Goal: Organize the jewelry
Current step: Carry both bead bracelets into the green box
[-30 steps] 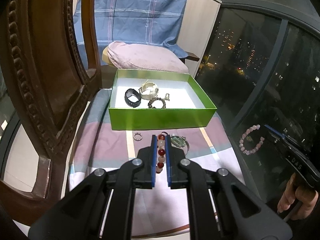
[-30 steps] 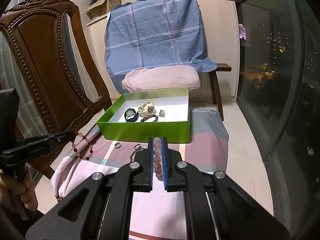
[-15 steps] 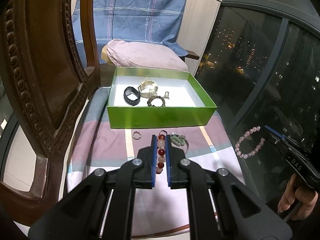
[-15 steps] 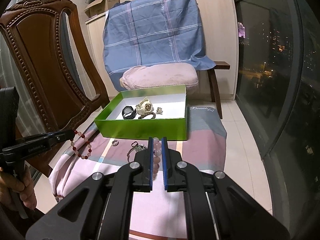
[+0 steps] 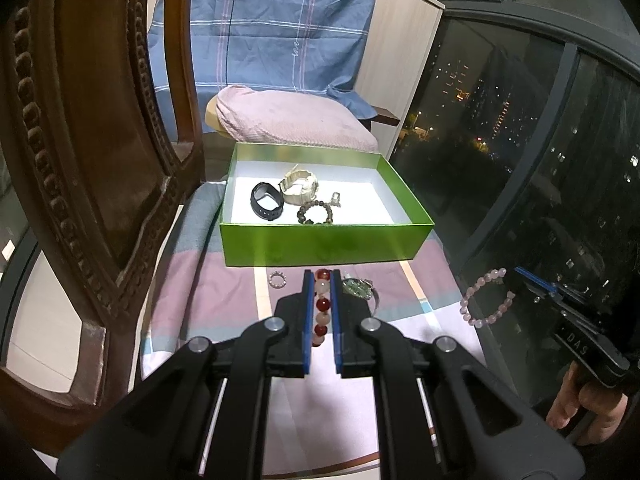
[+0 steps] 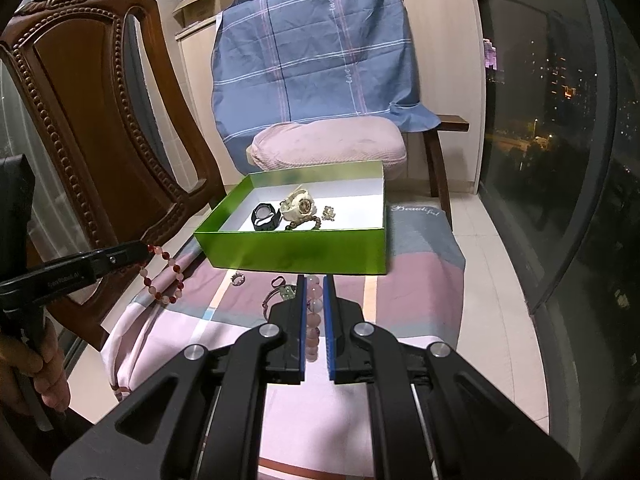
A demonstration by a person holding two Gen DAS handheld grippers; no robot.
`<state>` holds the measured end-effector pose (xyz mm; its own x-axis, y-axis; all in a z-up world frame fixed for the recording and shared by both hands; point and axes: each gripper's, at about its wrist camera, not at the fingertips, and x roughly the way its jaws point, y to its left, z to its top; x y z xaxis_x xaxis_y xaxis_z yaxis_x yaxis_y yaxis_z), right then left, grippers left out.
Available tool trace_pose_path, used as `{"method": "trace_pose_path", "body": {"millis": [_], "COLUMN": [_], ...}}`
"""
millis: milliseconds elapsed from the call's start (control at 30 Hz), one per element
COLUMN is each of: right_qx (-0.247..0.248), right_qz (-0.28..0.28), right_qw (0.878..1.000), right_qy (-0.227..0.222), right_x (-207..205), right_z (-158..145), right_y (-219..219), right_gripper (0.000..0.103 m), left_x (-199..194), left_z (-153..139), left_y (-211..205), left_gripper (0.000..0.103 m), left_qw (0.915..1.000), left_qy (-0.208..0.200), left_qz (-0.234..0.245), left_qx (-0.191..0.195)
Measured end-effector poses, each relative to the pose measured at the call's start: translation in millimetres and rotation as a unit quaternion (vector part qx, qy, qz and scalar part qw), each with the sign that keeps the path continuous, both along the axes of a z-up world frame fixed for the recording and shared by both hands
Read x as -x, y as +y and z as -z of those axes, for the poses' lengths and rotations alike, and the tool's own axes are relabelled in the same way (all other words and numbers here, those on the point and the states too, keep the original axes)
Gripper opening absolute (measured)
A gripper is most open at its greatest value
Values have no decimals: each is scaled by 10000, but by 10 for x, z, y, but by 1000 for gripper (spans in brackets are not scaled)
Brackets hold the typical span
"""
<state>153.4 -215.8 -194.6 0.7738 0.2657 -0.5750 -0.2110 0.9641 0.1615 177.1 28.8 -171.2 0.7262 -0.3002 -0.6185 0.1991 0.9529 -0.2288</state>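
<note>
Striped cloth (image 6: 412, 280) under green box (image 6: 296, 252), night window (image 6: 560, 120) beside

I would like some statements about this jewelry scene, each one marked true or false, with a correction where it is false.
1. The left hand-held gripper is shut on a red and pale bead bracelet. True.
2. The right hand-held gripper is empty. False: it is shut on a pink bead bracelet.
3. The green box holds a black watch and a cream watch. True.
4. The green box has its lid on. False: it is open, and its white inside shows.
5. A small ring lies on the cloth in front of the box. True.
6. The dark bead bracelet lies on the cloth outside the box. False: it lies inside the box.
</note>
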Motion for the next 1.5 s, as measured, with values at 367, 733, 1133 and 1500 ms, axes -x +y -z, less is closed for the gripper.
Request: {"method": "trace_pose_path", "body": {"millis": [367, 733, 1133, 1500], "right_qx": [-5, 74, 80, 185], "right_qz": [-101, -244, -88, 135], "right_qw": [9999, 9995, 9999, 9974], "right_qy": [-42, -209, 80, 687], "right_x": [-188, -945, -1844, -2210], "right_z": [-130, -626, -562, -3], "right_y": [84, 117, 184, 141], "right_gripper": [8, 8, 8, 8], "left_x": [-167, -990, -1921, -2248], "left_z": [-157, -646, -415, 142], "left_y": [138, 115, -16, -46], "left_gripper": [8, 8, 8, 8], "left_qw": [9998, 9998, 9987, 9941], "left_qy": [-43, -97, 441, 908], "left_qz": [-95, -7, -247, -414], "left_qx": [152, 165, -77, -426]}}
